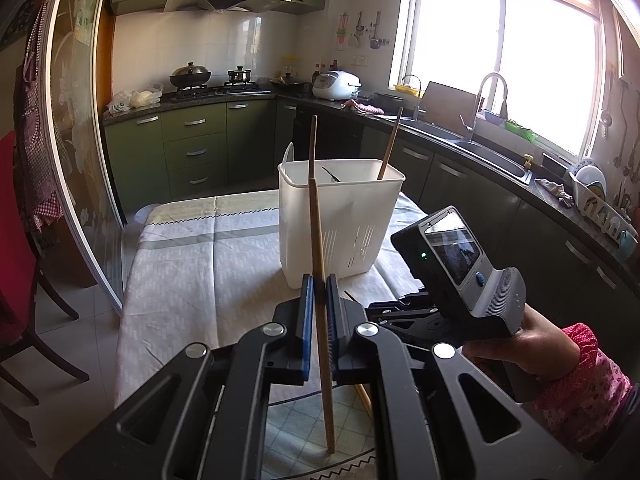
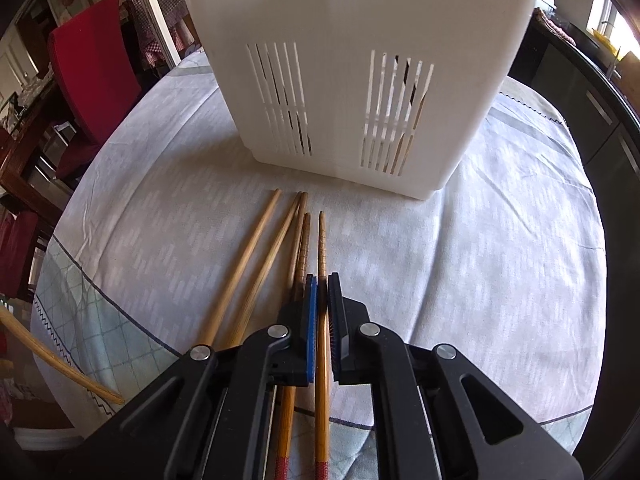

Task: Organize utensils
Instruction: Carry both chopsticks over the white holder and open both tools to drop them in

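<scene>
We have the left gripper [image 1: 319, 280] clamped tight on a single wooden chopstick [image 1: 320, 280], blue pads squeezing it from both sides. That stick stands close to upright, tilted a little, its top end level with the rim of the white utensil holder [image 1: 340, 224] and its lower end hanging above the tablecloth [image 1: 200, 264] near the table's front edge.

The holder sits toward the far right of the table, well in from the near edge. Two long wooden handles [image 1: 390, 144] lean up out of it, one at the left side, one at the right, and something pale pokes up at its back left corner; we cannot tell what it is.

Over on the right, a hand [image 1: 528, 348] in a pink patterned sleeve [image 1: 592, 380] holds the right gripper [image 2: 322, 292] angled down at the cloth. Its jaws are pinched in on a red-tipped chopstick [image 2: 321, 248] that runs straight between the pads, pointing at the holder's slotted front wall. No earlier view, so we call it gripped as it stands.

Just left of it lies a matching red-ended stick [image 2: 303, 248], partly under the left finger. Further left, two plain pale chopsticks [image 2: 244, 264] fan out on the cloth, their far ends near the holder's base but not touching it. A red chair [image 2: 96, 60] stands beyond the table's left edge.
</scene>
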Demonstrator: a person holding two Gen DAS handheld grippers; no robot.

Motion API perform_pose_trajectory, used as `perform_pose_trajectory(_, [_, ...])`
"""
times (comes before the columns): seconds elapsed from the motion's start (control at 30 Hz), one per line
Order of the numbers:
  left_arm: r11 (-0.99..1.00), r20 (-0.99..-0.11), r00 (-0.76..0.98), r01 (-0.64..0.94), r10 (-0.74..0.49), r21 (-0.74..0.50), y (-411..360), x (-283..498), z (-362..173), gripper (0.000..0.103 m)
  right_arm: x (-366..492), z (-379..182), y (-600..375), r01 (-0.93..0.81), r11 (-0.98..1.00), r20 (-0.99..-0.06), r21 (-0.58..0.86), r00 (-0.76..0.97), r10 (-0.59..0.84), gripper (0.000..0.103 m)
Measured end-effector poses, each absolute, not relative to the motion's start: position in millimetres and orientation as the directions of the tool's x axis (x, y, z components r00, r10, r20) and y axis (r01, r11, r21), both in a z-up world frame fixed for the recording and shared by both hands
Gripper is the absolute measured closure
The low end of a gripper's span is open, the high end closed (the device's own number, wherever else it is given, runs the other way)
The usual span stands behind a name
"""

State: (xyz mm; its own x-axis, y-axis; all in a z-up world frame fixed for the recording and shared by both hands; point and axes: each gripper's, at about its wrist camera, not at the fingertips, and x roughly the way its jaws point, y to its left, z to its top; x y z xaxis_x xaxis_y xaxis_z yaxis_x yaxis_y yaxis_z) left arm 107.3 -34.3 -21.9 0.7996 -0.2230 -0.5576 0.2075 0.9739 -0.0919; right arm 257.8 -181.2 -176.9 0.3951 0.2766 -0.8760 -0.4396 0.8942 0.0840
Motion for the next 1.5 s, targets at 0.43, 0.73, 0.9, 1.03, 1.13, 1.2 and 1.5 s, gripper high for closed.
perform_pose_trajectory(0.43, [0.975,-0.55,0.807,0.206,-0.216,-0.081,-31.5,102.2,-13.6,0.097,176.3,-62.9,-247.8,-0.452,0.879,-0.652,0.151,0.623,0.432,0.097])
perform_pose_trajectory(0.73, [0.976,-0.547,0.81,0.205,-0.211,-0.073,-32.7,99.3,-9.3,0.097,142.4,-41.0,-267.0,-0.465,0.872,-0.598,0.156,0.658,0.458,0.097])
perform_pose_trajectory(0.9, [0.976,-0.539,0.816,0.209,-0.211,-0.065,-33.5,96.8,-4.3,0.097,140.3,-36.9,-263.4,-0.472,0.869,-0.589,0.151,0.663,0.463,0.097])
perform_pose_trajectory(1.03, [0.975,-0.533,0.819,0.216,-0.213,-0.059,-35.0,95.2,-0.4,0.097,139.3,-33.1,-263.3,-0.471,0.869,-0.581,0.149,0.67,0.462,0.097])
perform_pose_trajectory(1.13, [0.974,-0.529,0.821,0.221,-0.216,-0.055,-36.3,95.7,3.0,0.097,138.8,-27.9,-261.9,-0.475,0.868,-0.575,0.145,0.673,0.465,0.097])
perform_pose_trajectory(1.2, [0.972,-0.527,0.82,0.228,-0.224,-0.059,-37.7,96.5,6.7,0.097,138.6,-22.8,-261.8,-0.481,0.865,-0.569,0.146,0.674,0.471,0.097])
perform_pose_trajectory(1.5, [0.951,-0.494,0.817,0.301,-0.298,-0.077,-49.8,107.3,58.6,0.097,141.6,30.4,-264.8,-0.514,0.846,-0.494,0.143,0.704,0.511,0.097])
